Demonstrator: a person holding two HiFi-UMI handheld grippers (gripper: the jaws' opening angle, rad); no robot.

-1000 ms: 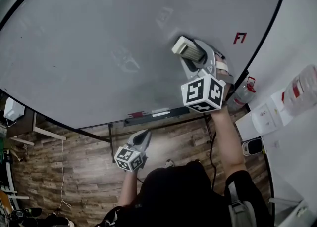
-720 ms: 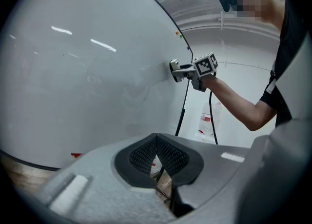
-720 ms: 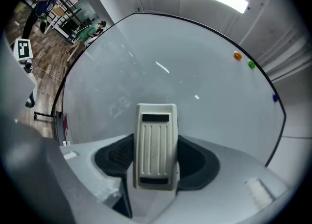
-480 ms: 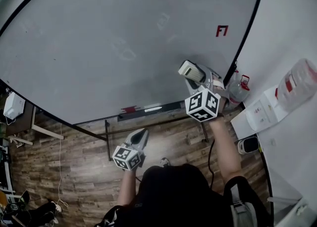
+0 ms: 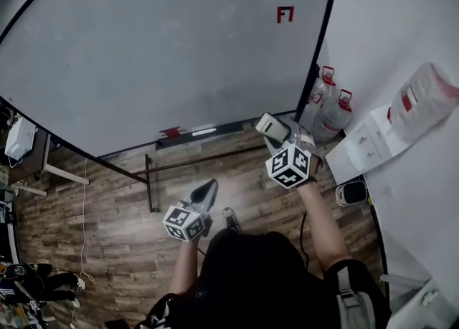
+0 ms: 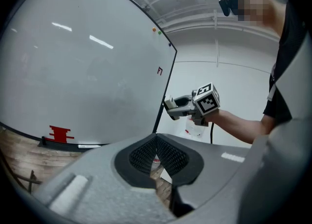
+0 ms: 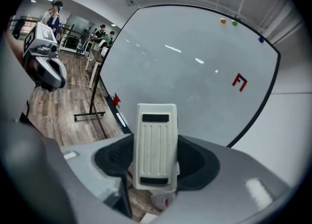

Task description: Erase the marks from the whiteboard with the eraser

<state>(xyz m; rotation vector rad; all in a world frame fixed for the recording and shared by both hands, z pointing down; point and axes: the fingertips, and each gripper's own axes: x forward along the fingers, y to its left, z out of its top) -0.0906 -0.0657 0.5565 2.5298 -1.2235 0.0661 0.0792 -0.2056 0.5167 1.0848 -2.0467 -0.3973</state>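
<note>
Now | right tool (image 5: 277,136) forward, clear of whiteboard (image 5: 158,55), clamped on eraser (image 7: 156,145) | left tool (image 5: 206,190) low, jaws together

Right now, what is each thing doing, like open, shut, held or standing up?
left gripper: jaws shut, empty.
right gripper: jaws shut on the eraser.
eraser: held, off the whiteboard.
whiteboard: upright, red mark on it.
water bottles: upright on the floor.

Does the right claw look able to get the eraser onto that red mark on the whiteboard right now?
Likely yes. The right claw holds the eraser clear of the whiteboard, and nothing stands between it and the red mark; it only needs reaching up.
</note>
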